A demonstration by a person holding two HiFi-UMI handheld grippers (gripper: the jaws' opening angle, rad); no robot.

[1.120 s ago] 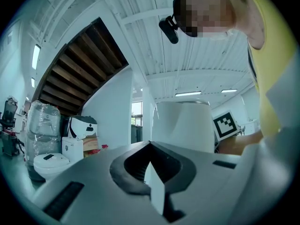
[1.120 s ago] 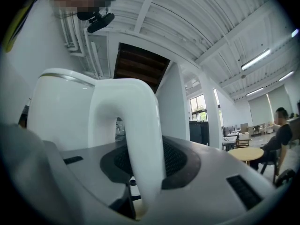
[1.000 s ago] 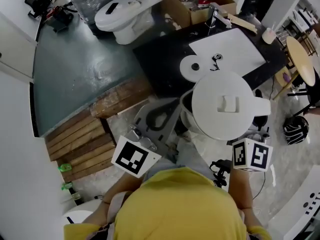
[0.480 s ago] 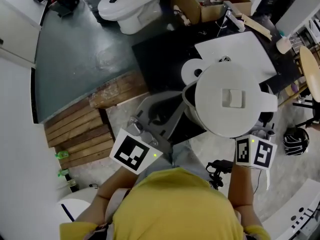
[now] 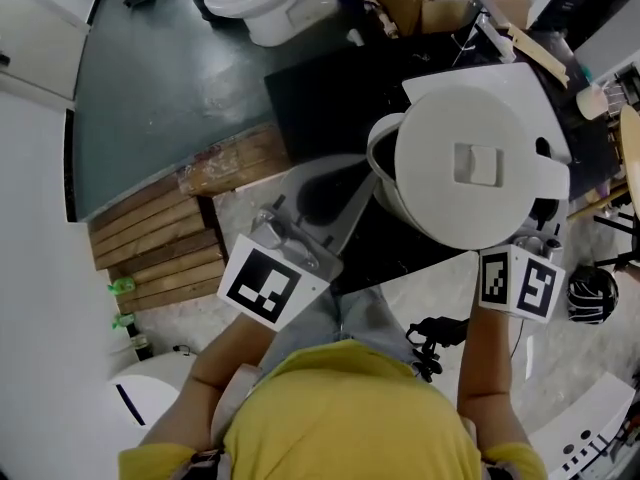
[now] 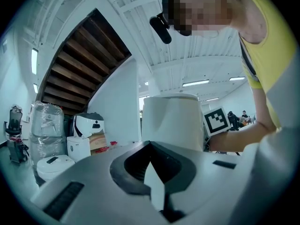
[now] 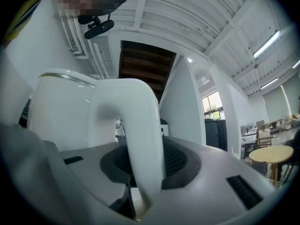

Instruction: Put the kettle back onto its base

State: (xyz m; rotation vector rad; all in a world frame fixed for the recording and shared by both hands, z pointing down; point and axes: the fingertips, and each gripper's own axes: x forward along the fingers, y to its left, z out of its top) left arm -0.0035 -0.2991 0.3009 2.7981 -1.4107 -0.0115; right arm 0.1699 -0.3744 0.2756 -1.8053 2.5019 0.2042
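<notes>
The kettle (image 5: 470,163) hangs over the black table (image 5: 320,98), carried by its handle (image 7: 136,121), on which my right tongs (image 7: 143,170) are clenched. The handle stands upright through the hollow between the pads, and that grip has not altered over the last second. My left tongs (image 6: 151,146) are drawn together at the tips with no part of the kettle between them; only a pale sliver shows through their hollow. They point at the spout side of the body, and I cannot tell whether the tips touch it. Change: the kettle has travelled forward across the table, with both tongs moving alongside it. A second ago the round white base lay in plain sight beyond it, and half a second ago only an edge showed. Now the kettle covers it entirely in the head view. I judge the kettle to be roughly above the base but not yet seated, so what remains is to lower it squarely onto the base.
</notes>
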